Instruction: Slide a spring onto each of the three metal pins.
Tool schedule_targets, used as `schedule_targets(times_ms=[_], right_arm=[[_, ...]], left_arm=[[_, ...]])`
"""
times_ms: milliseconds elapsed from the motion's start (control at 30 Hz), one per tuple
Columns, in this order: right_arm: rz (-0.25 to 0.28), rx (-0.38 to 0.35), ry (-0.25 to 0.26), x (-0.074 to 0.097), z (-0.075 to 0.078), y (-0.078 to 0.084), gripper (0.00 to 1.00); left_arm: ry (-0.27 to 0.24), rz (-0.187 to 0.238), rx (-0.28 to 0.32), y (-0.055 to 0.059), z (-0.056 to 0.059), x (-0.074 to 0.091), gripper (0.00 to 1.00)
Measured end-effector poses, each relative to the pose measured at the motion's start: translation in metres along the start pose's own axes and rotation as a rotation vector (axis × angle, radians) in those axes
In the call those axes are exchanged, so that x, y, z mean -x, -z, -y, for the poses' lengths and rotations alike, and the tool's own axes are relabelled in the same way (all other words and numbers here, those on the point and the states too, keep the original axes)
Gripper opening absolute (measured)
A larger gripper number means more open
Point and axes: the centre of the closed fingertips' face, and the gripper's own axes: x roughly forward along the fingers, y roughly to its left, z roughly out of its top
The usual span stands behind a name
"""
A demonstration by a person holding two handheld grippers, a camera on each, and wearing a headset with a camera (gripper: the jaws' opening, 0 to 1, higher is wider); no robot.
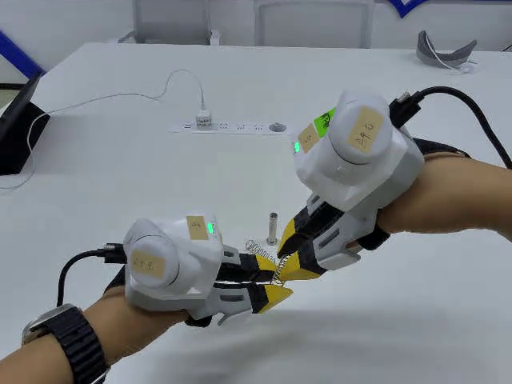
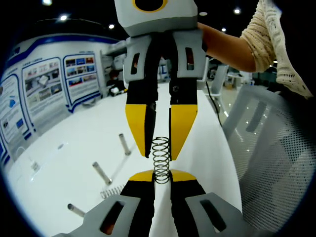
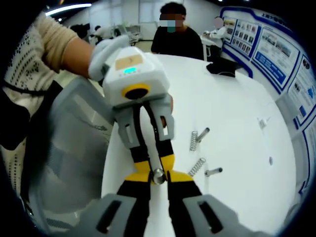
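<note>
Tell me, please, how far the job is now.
Done: nothing yet; all three pins look bare. In hand: one spring, held between the left gripper and the right gripper. To do: that spring and the two loose springs on the table must each go onto a pin.

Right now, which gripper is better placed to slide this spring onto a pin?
Probably right: the right gripper holds the spring from above, beside the upright pin; the left gripper lies low.

Left gripper (image 1: 276, 282) and right gripper (image 1: 290, 253) tips both pinch held spring (image 2: 161, 155), blocking near centre. Upright pin (image 1: 273, 228), loose spring (image 1: 256, 247) just beyond. Table (image 1: 120, 184) open left, right; power strip (image 1: 232, 126) far.
</note>
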Motion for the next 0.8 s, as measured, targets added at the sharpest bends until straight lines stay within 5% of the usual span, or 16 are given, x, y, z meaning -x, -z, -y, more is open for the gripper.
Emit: schedule_targets(times_ms=[367,800], right_arm=[[0.011,-0.022,0.013,0.002,0.004,-0.003,0.12],[-0.004,-0.045,0.021,0.003,0.011,0.004,0.12]], left_arm=[[-0.019,0.032,0.030,-0.004,-0.006,0.003,0.11],[-0.029,0.037,0.071,0.004,-0.007,0.004,0.17]])
